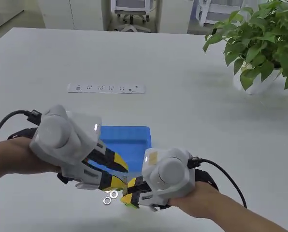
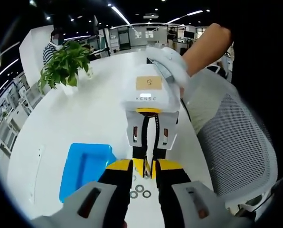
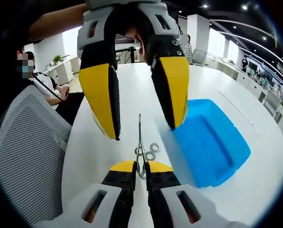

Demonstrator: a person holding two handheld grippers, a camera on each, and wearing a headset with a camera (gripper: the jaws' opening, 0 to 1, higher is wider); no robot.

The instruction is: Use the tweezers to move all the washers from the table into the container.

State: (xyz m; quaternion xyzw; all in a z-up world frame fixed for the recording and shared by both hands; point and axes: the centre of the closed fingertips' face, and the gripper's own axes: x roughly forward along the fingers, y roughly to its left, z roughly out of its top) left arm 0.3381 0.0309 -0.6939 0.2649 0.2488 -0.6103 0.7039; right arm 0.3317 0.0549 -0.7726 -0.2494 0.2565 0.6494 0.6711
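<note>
Head view, left gripper (image 1: 116,173) facing right gripper (image 1: 127,192)

The head view looks down from near on the bench (image 1: 182,72), and the two gripper views, low, face each other, sharing the container (image 3: 212,142) and probably the same washers (image 3: 153,148).

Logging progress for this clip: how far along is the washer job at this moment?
Done: nothing that shows; the blue container has a bare floor where it can be seen.
In hand: the right gripper is shut on the tweezers, whose tips reach over the washers clustered on the table. The left gripper is open, facing it.
Left: every washer in sight is yet to be lifted into the container.
</note>
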